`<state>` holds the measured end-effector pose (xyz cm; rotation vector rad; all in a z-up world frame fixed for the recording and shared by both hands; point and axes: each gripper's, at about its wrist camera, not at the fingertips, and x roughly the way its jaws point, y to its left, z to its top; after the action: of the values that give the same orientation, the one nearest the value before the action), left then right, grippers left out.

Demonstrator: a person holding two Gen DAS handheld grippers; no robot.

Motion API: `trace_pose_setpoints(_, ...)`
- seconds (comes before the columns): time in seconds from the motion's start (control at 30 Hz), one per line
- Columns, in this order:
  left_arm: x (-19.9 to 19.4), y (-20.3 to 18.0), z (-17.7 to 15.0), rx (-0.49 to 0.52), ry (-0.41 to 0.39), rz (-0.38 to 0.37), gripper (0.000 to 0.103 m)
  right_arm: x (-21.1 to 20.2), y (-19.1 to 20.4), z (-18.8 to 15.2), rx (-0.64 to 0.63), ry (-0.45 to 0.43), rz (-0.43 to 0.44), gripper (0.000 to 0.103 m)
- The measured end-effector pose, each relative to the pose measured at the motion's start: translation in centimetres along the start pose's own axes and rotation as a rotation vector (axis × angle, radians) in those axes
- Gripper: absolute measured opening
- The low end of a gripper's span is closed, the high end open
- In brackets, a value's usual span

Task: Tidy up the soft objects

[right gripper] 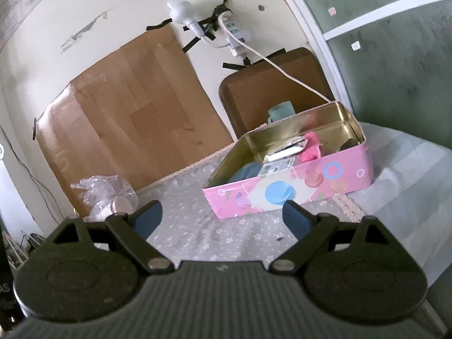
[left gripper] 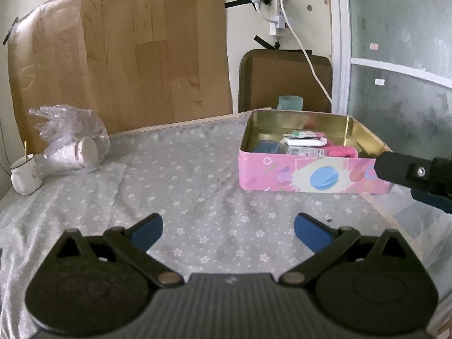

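Observation:
A pink tin box [left gripper: 310, 173] [right gripper: 285, 186] with a gold inside stands open on the flowered tablecloth, at the table's right side. Inside lie a pink fluffy cloth [left gripper: 340, 151] [right gripper: 310, 152], a blue soft item [left gripper: 265, 146] [right gripper: 245, 171] and some white packets [left gripper: 303, 141] [right gripper: 282, 155]. My left gripper [left gripper: 228, 231] hovers open over bare cloth, short of the box and to its left. My right gripper [right gripper: 221, 219] is open and empty, above the table in front of the box; its black finger [left gripper: 409, 169] shows at the right edge of the left wrist view.
A clear plastic bag holding paper cups [left gripper: 72, 145] [right gripper: 108, 196] lies at the back left, beside a white enamel mug [left gripper: 25, 175]. A teal cup [left gripper: 290, 103] [right gripper: 281, 111] and a brown chair back [left gripper: 285, 79] stand behind the box. Cardboard [left gripper: 127, 56] leans on the wall.

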<state>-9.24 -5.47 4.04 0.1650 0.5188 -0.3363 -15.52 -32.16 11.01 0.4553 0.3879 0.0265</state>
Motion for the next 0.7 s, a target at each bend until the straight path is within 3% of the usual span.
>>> trace_pose_setpoints(0.7, -0.02, -0.22, -0.24, 0.028, 0.006, 0.014, 0.103, -0.16, 0.32, -0.25, 0.021, 0.0, -0.026, 0.094)
